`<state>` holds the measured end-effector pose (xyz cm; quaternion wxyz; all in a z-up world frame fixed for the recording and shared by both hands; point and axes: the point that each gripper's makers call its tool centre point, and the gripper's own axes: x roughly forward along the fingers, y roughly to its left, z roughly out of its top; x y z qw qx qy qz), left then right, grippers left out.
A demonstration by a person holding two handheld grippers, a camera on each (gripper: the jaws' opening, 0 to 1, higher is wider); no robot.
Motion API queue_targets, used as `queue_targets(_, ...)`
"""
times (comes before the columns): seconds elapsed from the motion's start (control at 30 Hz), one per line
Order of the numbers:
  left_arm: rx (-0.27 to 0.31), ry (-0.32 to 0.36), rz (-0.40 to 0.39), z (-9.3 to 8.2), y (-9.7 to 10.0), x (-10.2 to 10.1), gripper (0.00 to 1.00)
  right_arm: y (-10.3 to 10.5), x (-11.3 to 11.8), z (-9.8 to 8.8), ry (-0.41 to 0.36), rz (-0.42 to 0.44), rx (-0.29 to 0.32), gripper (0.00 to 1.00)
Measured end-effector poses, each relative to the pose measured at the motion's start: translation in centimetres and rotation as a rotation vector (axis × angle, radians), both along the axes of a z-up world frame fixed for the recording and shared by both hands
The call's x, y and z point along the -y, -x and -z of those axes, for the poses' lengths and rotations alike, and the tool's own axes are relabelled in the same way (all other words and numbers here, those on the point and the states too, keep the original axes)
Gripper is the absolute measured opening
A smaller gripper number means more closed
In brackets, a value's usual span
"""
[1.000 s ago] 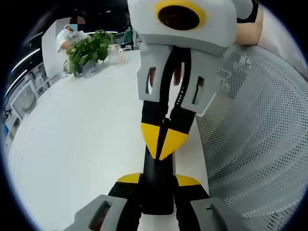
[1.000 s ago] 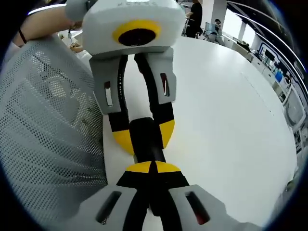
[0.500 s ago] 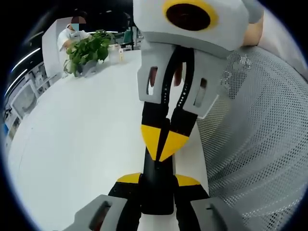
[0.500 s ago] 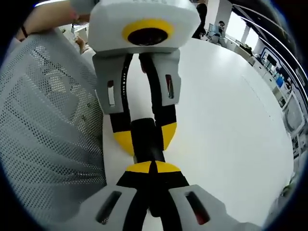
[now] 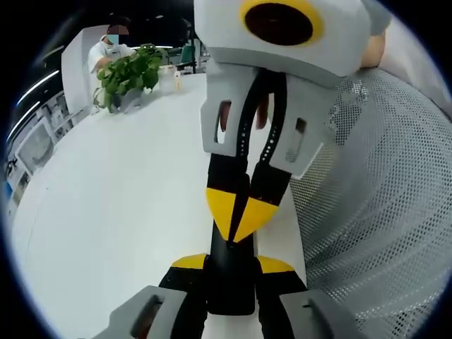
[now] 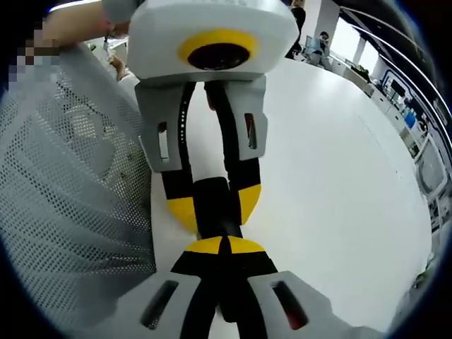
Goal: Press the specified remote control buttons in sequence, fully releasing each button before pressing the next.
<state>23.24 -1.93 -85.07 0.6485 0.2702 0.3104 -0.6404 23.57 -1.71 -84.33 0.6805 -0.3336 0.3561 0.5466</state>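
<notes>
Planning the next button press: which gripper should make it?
Probably right. The right gripper, jaws shut, points at the remote, which the left gripper grips from both sides.

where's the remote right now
The remote lies on the white table, clamped between the left gripper, with the shut right gripper pressing its far end.

1. The left gripper view looks low along the white tabletop (image 5: 120, 205) towards its far edge, where a potted plant (image 5: 127, 74) stands; a white mesh surface (image 5: 381, 198) runs along the right of this view.
2. The right gripper view faces the opposite way along the same tabletop (image 6: 332, 176); the mesh (image 6: 70, 191) lies on its left.
3. The two cameras face each other at very close range; each sees the other gripper head-on, and both share the tabletop strip beside the mesh.
</notes>
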Motion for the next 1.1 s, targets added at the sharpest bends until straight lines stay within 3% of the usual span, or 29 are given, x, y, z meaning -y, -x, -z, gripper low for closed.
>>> queue_targets(0.57, 0.004, -0.001, 0.006, 0.03, 0.01, 0.01, 0.26, -0.1, -0.19, 0.05, 0.005, 0.003, 0.006, 0.0)
queue_targets(0.73, 0.002, -0.001, 0.004, 0.03, 0.05, -0.01, 0.25, -0.22, -0.08, 0.05, -0.029, 0.056, -0.042, 0.0)
queue_targets(1.1, 0.004, -0.003, 0.0, 0.05, 0.09, -0.02, 0.26, -0.05, -0.09, -0.04, -0.024, 0.06, -0.056, 0.0)
